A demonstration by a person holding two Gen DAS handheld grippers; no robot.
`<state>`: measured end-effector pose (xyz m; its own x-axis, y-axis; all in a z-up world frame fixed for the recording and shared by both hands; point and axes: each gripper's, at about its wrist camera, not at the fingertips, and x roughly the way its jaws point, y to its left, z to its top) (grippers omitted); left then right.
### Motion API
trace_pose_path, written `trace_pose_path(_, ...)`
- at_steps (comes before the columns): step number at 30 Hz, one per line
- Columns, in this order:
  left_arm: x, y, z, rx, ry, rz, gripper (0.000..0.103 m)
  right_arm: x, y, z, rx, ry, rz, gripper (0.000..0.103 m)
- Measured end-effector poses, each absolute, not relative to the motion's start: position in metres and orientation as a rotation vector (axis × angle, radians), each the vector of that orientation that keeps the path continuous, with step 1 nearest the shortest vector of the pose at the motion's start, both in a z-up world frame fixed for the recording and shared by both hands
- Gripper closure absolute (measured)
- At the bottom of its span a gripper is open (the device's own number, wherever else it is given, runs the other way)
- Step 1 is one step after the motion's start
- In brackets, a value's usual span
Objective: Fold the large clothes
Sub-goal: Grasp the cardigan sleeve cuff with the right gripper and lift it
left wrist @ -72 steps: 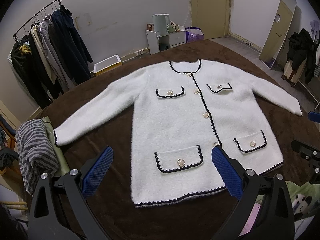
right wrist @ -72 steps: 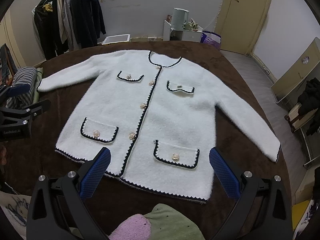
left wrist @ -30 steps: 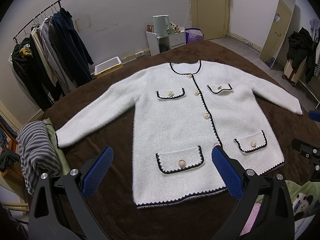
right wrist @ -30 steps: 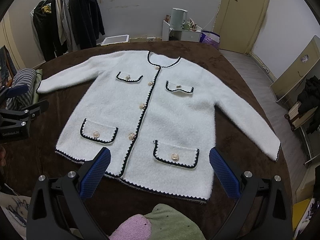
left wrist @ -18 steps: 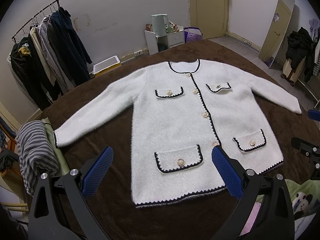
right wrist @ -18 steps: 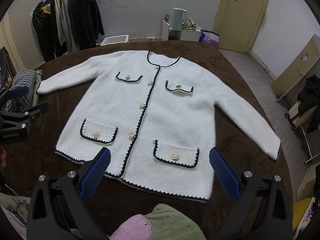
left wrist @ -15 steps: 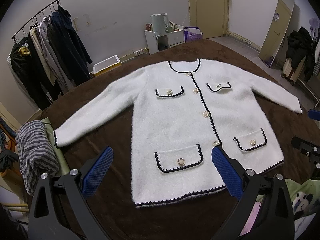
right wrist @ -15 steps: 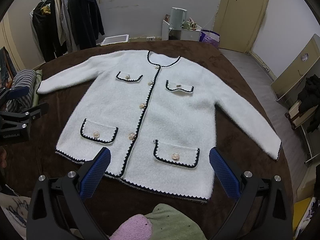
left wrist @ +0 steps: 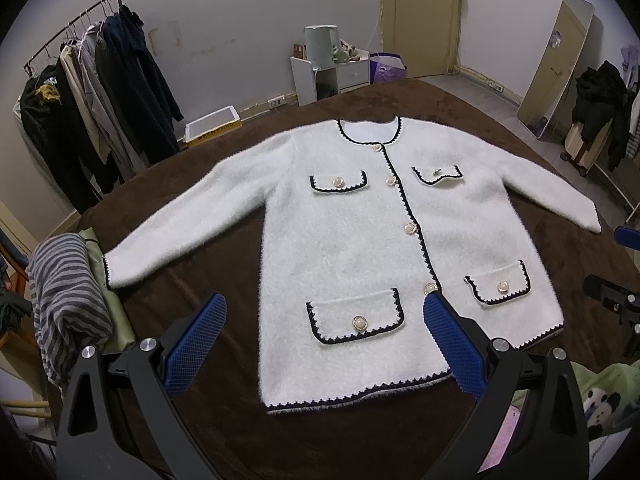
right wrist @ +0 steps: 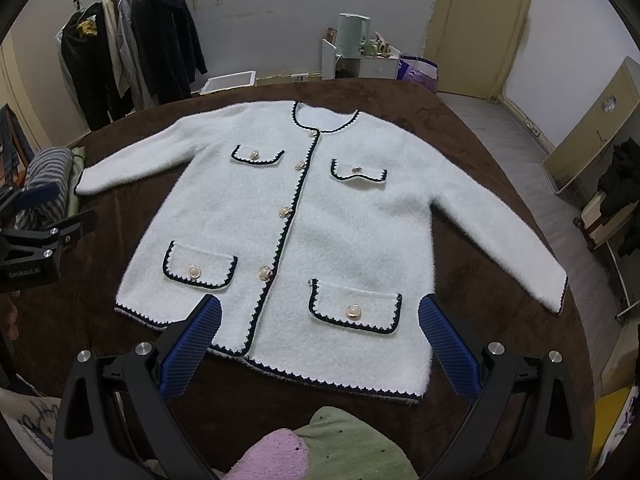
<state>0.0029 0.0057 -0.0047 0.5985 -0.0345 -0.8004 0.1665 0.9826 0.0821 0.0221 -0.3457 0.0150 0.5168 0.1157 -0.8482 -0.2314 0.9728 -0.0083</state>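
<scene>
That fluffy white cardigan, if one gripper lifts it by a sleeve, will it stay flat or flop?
The cardigan would probably flop: it lies limp and flat on the brown cover, with no stiff parts showing. Its fuzzy pile likely grips the ribbed blue pads well. The spread sleeves would likely trail behind.

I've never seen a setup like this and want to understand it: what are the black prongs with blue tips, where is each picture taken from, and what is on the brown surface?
There is no robot here. A person holds a two-finger gripper in each hand, and a fisheye camera on each looks forward along its fingers. The blue-padded prongs are those fingers. One picture comes from the left gripper, the other from the right gripper. Both are open and hold nothing. A fluffy white cardigan with black trim lies spread flat, face up, sleeves out, on the brown cloth. A striped garment sits at the cloth's left edge. A clothes rack stands by the far wall.
</scene>
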Motion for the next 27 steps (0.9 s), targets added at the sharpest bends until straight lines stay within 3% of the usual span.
trace_pose_path(9, 0.032, -0.006, -0.01, 0.162, 0.949, -0.151, 0.006, 0.044, -0.386, 0.016, -0.004, 0.972, 0.146, 0.006)
trace_pose_path(18, 0.085, -0.065, -0.038, 0.25, 0.99, -0.267, 0.006, 0.084, -0.455, 0.008, 0.17, 0.897, 0.031, 0.006)
trace_pose_path(27, 0.169, -0.137, -0.088, 0.308, 0.975, -0.415, 0.006, 0.117, -0.55, -0.049, 0.525, 0.869, -0.127, 0.006)
